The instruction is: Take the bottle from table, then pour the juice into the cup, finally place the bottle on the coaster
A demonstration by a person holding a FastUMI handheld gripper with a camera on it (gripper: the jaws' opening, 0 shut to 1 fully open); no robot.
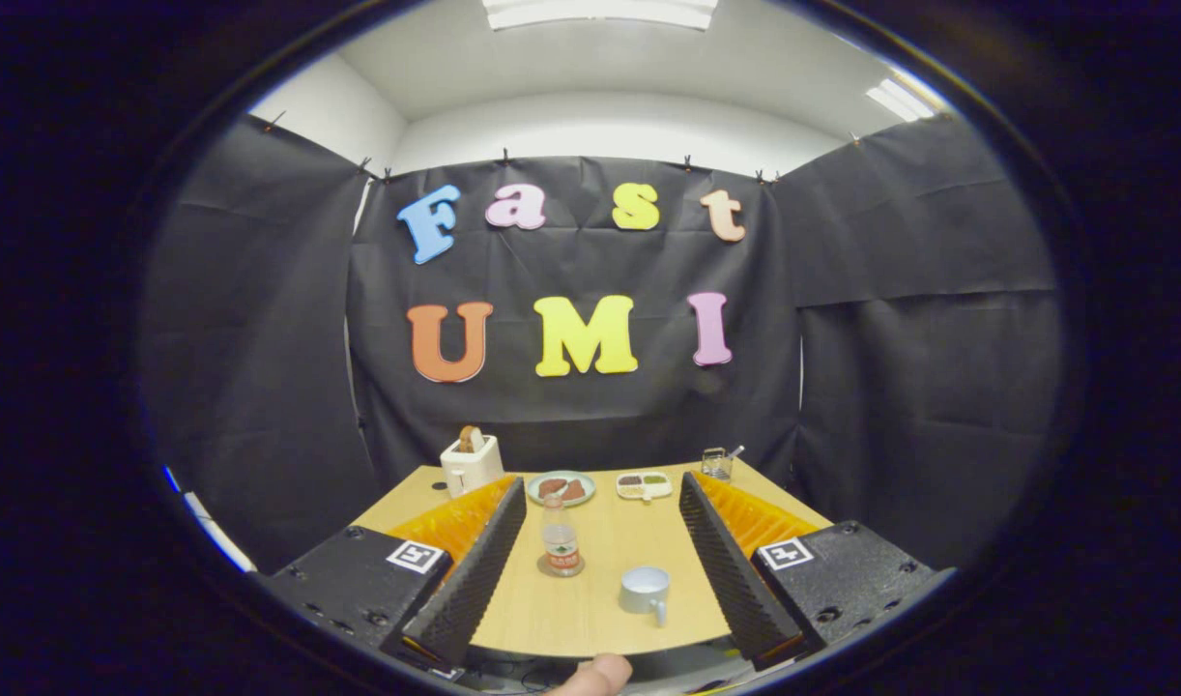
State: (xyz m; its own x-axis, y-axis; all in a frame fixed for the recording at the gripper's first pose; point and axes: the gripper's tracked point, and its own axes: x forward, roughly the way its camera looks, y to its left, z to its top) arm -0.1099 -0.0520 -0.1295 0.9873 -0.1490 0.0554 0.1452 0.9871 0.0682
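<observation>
Bottle (560,543) stands on coaster (561,568) nr cup (646,589) on worktop (590,619); gripper (602,556) spread wide, holding nothing — fits pre-grasp or job done.

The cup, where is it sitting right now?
In the gripper view the cup stands on the wooden table between the open gripper fingers, nearer the right one, with the bottle just to its left and slightly farther away.

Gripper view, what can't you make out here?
- Bottle: label too small; whether a coaster lies under it is unclear.
- Cup: contents not discernible.
- Glass at the table's far corner: too small.
- Gripper, open: finger bases cut off by the edge.
</observation>
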